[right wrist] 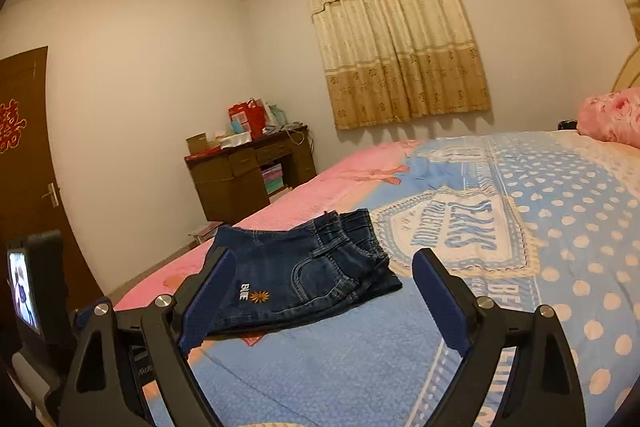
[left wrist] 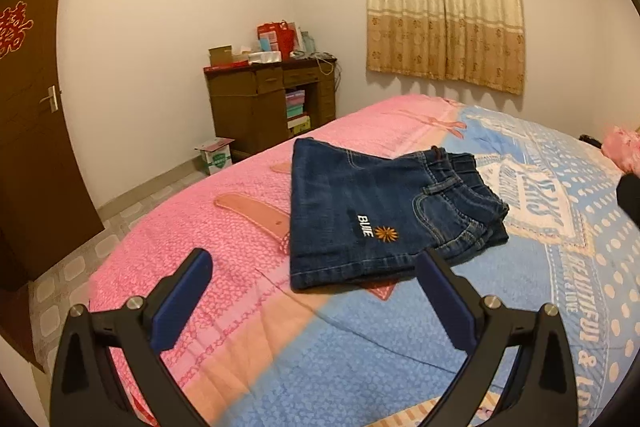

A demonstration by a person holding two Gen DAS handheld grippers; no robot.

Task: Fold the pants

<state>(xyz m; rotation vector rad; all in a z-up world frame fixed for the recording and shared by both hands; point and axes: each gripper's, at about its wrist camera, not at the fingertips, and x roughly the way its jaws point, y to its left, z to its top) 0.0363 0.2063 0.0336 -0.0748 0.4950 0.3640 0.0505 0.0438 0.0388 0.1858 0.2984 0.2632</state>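
Dark blue denim pants [left wrist: 376, 211] lie folded into a compact stack on the bed, with a white "BLUE" label and an orange flower facing up and the waistband at the far right. They also show in the right wrist view [right wrist: 304, 271]. My left gripper [left wrist: 316, 263] is open and empty, held above the bed just in front of the pants. My right gripper [right wrist: 324, 267] is open and empty, also raised in front of the pants. Neither touches the cloth.
The bed cover [left wrist: 400, 347] is pink on the left and blue with white dots on the right. A pink pillow [right wrist: 612, 119] lies at the far right. A brown desk [left wrist: 272, 103] with boxes stands by the wall, a door [left wrist: 32, 107] at left.
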